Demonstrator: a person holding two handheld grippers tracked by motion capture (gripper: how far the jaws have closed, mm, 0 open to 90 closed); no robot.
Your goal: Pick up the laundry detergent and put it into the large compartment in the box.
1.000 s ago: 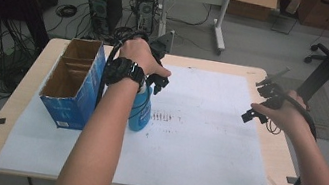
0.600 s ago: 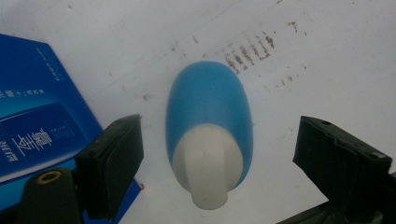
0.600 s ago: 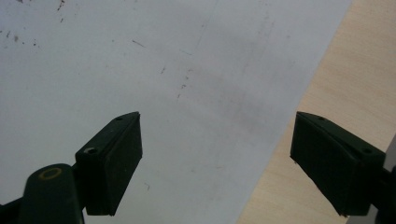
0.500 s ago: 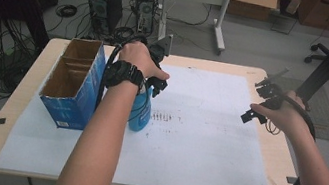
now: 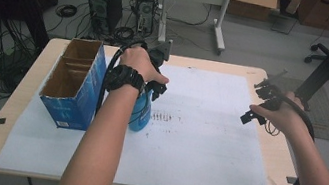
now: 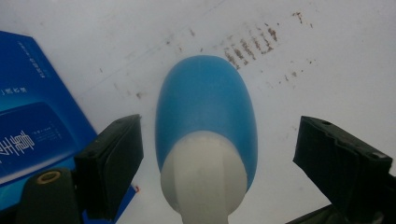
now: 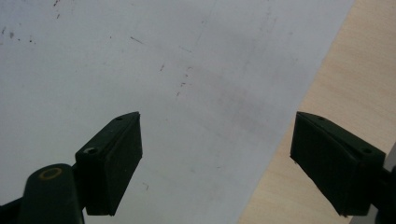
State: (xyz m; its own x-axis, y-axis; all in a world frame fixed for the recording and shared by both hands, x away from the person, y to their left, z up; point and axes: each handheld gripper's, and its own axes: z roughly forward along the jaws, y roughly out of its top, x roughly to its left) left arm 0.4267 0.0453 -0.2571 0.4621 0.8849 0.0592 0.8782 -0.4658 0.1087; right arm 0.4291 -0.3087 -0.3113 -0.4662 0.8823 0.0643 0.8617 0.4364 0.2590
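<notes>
I see the blue bottle (image 6: 205, 112) with its off-white neck standing upright on the white paper sheet (image 5: 205, 140), just beside the open blue carton (image 5: 72, 87) on the carton's right side, its rounded body next to a patch of brownish smudges on that sheet.

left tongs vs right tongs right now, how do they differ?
The left tongs straddle the blue bottle, jaws on either side of its white neck without touching; the right tongs bracket nothing. The left hang beside the blue box; the right hover over the white sheet's edge. Both are open.
</notes>
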